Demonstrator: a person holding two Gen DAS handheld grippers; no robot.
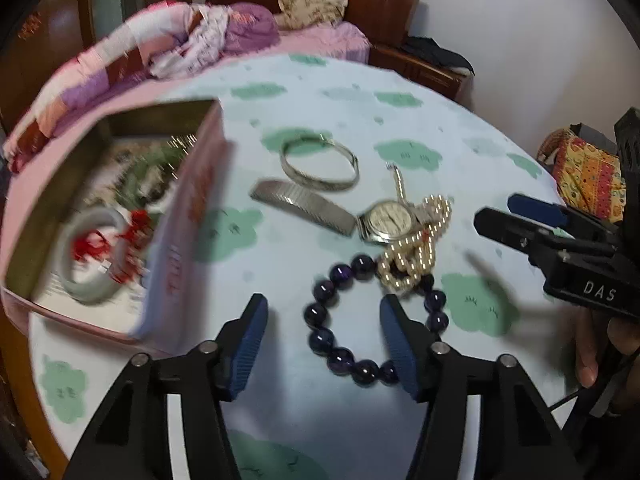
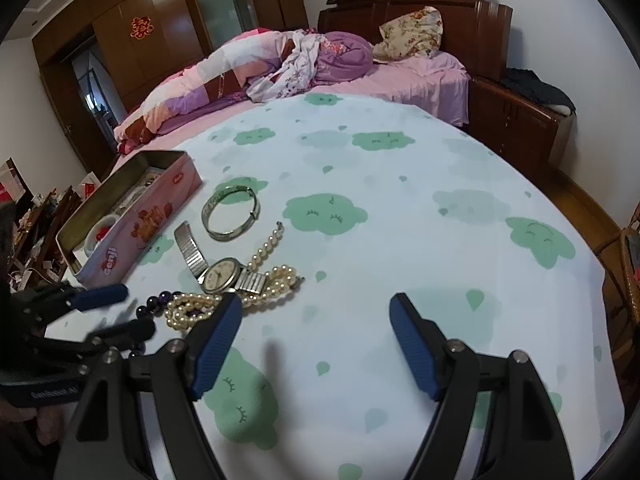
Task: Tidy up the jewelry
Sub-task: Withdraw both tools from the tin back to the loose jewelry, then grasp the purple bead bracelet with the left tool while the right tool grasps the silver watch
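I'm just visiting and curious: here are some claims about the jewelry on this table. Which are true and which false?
1. The pink tin has its lid on. False: it is open, with a pale bangle inside.
2. The pearl strand lies over part of the purple bead bracelet. True.
3. The wristwatch sits in the tin. False: it lies on the cloth.
4. The silver bangle lies on the cloth beside the tin. True.
5. The right gripper holds a pearl. False: its jaws are open and empty.
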